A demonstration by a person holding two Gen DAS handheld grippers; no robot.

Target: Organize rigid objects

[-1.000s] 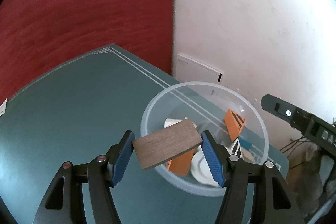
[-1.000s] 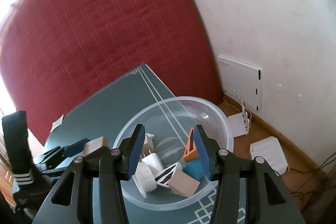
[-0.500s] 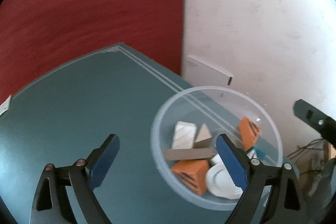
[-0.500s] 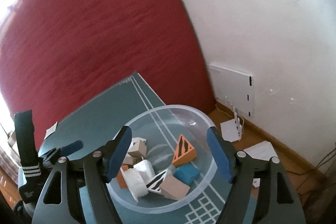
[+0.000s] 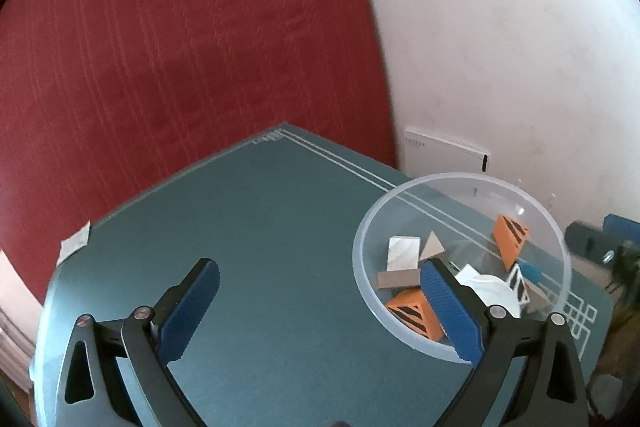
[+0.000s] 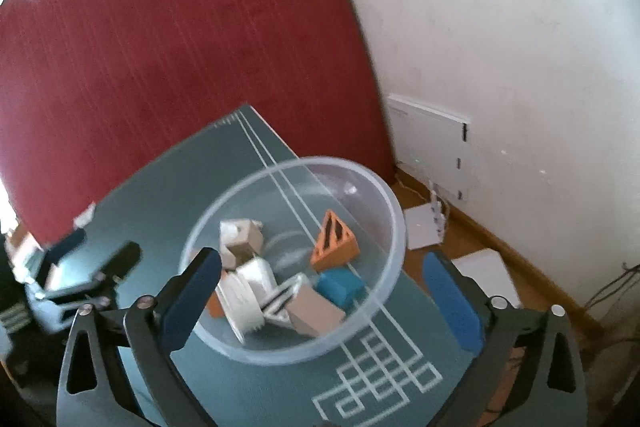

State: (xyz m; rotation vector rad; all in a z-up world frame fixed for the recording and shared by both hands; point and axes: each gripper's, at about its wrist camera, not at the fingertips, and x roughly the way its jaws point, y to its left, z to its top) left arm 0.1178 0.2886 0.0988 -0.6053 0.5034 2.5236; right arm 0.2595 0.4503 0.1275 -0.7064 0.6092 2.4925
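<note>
A clear plastic bowl (image 5: 357,259) (image 6: 400,227) stands near the right end of the teal table (image 5: 260,227). In it lie two orange striped wedges (image 5: 510,233) (image 6: 334,241), a flat wooden board (image 5: 398,279), a blue block (image 6: 340,287), white pieces (image 6: 244,283) and wooden blocks (image 6: 314,311). My left gripper (image 5: 319,269) hangs above bare table left of the bowl. Its jaws are opening and hold nothing. My right gripper (image 6: 322,261) hovers above the bowl, its jaws also opening, gripping nothing. In the right wrist view the left gripper (image 6: 94,253) shows blurred at the left.
A red padded panel (image 5: 180,47) leans behind the table against a white wall (image 5: 500,47). A paper tag (image 5: 74,243) sits at the table's left edge. White devices (image 6: 424,227) and cables lie on the wooden floor past the table's right edge.
The left gripper let go of the wooden board, which now lies in the bowl, and drew back to the left with wide jaws. The right gripper's jaws spread wide over the bowl.
</note>
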